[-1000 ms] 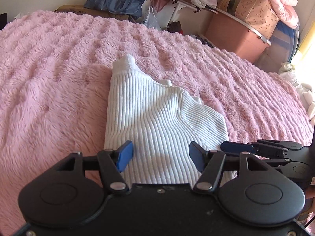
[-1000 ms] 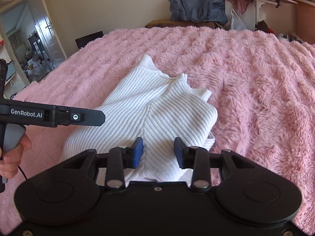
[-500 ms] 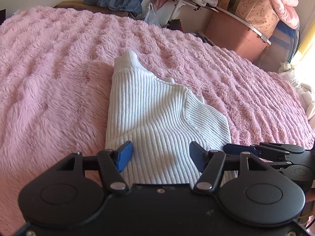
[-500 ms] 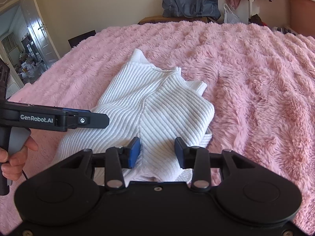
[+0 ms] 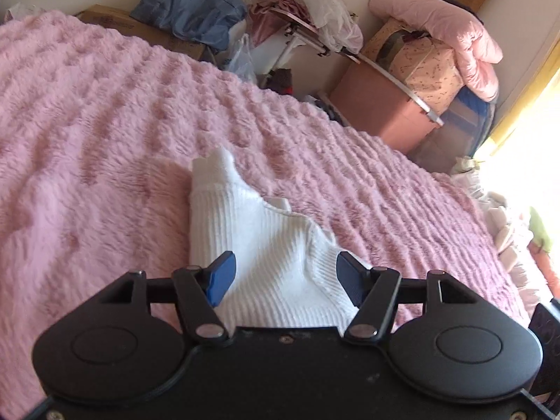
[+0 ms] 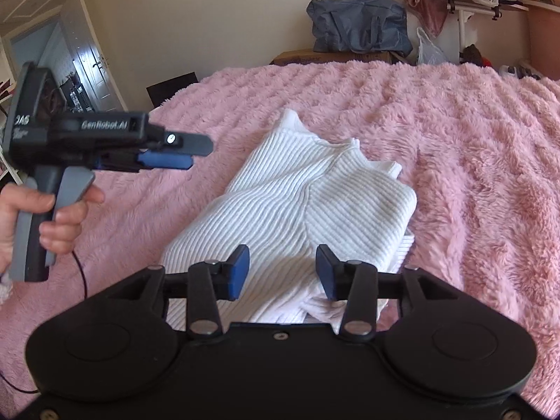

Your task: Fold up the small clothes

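Note:
A white ribbed knit garment (image 6: 297,206) lies folded on the pink fluffy bedspread (image 6: 472,147); it also shows in the left wrist view (image 5: 266,245). My left gripper (image 5: 285,274) is open and empty, raised above the garment's near end. It also shows from the side in the right wrist view (image 6: 182,152), held up at the left, clear of the cloth. My right gripper (image 6: 282,274) is open and empty just above the garment's near edge.
Past the bed's far edge stand a blue bag (image 6: 360,28) on a cardboard box, a rack with clothes (image 5: 301,21), and storage boxes under a pink quilt (image 5: 437,31). An open door (image 6: 87,66) is at the far left.
My left gripper has lifted and drawn back to the left, away from the garment. The right gripper has pulled back a little. The garment has not moved.

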### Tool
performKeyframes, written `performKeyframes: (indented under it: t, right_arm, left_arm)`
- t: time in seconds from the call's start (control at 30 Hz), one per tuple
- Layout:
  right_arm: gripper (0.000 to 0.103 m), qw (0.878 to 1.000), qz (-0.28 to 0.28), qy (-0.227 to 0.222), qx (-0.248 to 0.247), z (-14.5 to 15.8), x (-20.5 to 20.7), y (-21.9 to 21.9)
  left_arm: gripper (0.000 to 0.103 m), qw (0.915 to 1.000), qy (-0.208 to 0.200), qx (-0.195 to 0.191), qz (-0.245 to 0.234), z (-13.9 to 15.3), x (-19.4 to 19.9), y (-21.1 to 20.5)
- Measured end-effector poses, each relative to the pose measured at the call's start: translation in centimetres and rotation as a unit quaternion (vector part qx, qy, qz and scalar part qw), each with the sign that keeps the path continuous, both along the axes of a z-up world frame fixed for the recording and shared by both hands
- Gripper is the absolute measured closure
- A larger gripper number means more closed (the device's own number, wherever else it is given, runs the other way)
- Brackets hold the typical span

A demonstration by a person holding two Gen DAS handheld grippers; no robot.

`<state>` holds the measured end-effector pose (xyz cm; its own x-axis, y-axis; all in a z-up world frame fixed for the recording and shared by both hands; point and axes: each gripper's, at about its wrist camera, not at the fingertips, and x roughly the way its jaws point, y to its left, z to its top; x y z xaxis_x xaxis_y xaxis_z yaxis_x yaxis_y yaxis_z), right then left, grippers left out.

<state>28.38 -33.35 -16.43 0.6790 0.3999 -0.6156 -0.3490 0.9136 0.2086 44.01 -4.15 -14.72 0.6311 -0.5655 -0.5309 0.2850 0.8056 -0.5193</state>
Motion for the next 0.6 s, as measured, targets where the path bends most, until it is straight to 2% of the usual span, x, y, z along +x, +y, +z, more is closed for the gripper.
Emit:
performKeyframes:
  t: [0.1, 0.17, 0.3, 0.4, 0.47, 0.53, 0.6]
  right_arm:
    - [0.059, 1.0, -0.009, 0.009, 0.008, -0.6, 0.2, -0.5]
    - [0.059, 1.0, -0.014, 0.015, 0.021, -0.9, 0.5, -1.0]
    - [0.06, 0.999, -0.018, 0.021, 0.022, -1.6, 0.5, -1.4]
    - [0.06, 0.999, -0.018, 0.023, 0.025, -1.9, 0.5, -1.5]
    - [0.06, 0.999, -0.021, 0.026, 0.032, -2.1, 0.6, -1.7]
    - [0.06, 0.998, -0.026, 0.031, 0.04, -2.3, 0.9, -1.8]
    - [0.06, 0.998, -0.032, 0.032, 0.052, -2.0, 1.0, -2.1]
  left_arm:
    - [0.036, 0.9981, 0.002, -0.042, -0.045, -0.7, 1.2, -1.7]
    - [0.036, 0.997, 0.017, -0.047, -0.058, -1.6, 2.3, -2.8]
    - [0.036, 0.9989, 0.042, 0.02, -0.007, -3.7, 4.8, -3.8]
    - [0.036, 0.9975, 0.058, 0.039, -0.007, -5.1, 6.1, -3.8]
    - [0.036, 0.9968, 0.051, 0.06, -0.015, -5.3, 6.2, -4.2]
    - [0.036, 0.9968, 0.05, 0.061, -0.018, -4.9, 6.0, -4.3]
    - [0.036, 0.9978, 0.049, 0.038, -0.023, -4.1, 5.6, -3.3]
